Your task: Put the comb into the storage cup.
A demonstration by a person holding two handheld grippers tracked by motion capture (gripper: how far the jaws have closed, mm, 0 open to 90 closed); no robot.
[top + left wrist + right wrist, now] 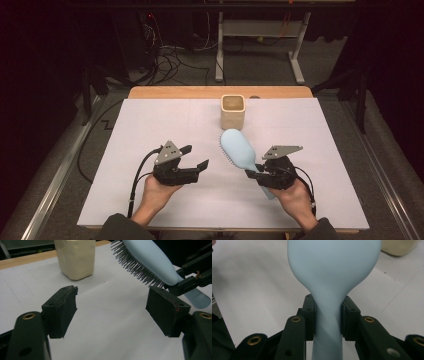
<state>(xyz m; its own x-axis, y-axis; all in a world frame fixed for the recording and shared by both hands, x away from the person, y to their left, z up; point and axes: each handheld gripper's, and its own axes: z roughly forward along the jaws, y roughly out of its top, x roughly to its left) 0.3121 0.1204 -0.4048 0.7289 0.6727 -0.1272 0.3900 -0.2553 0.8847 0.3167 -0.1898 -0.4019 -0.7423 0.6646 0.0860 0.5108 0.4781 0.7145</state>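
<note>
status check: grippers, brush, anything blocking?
Right gripper shut on hairbrush handle, head raised toward cup. Left gripper open, empty, beside brush. Nothing between brush and cup.

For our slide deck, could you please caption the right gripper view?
Right gripper clamps the light-blue hairbrush by its handle neck above the white table.

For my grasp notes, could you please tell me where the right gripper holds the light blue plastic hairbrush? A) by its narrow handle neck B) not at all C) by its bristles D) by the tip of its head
A: the right gripper is clamped on the narrow handle neck of the light blue plastic hairbrush.
</note>
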